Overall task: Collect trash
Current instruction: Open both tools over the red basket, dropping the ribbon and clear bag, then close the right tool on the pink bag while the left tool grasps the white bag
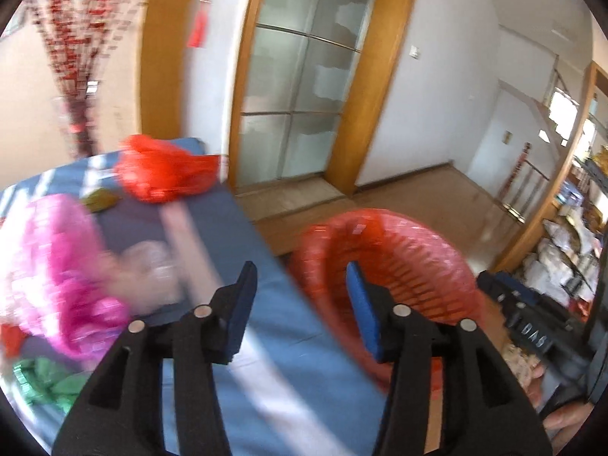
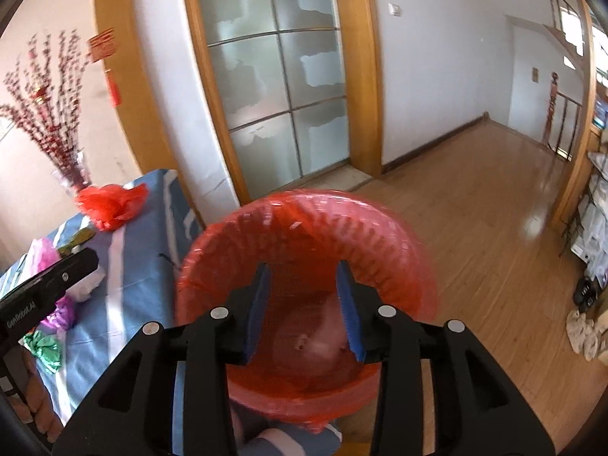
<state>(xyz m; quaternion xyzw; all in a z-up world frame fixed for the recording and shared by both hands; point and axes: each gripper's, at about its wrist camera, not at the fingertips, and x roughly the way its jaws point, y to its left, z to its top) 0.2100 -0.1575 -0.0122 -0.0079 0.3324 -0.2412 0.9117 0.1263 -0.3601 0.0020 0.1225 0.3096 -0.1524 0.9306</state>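
A red trash basket (image 2: 304,235) lined with a red bag stands on the floor beside the table; it also shows in the left wrist view (image 1: 395,258). Something pale lies at its bottom. My right gripper (image 2: 302,296) is open and empty above the basket's mouth. My left gripper (image 1: 300,296) is open and empty over the table's edge; it also shows in the right wrist view (image 2: 49,285). On the blue striped tablecloth (image 1: 288,361) lie a crumpled red bag (image 1: 163,171), a pink bag (image 1: 57,266), a green wrapper (image 1: 41,383) and a small olive piece (image 1: 100,199).
A frosted glass door in a wooden frame (image 2: 281,87) stands behind the table. A vase with red blossom branches (image 2: 64,159) sits at the table's far end. Wooden floor (image 2: 494,228) stretches right, with shelves of goods (image 2: 596,220) at the far right.
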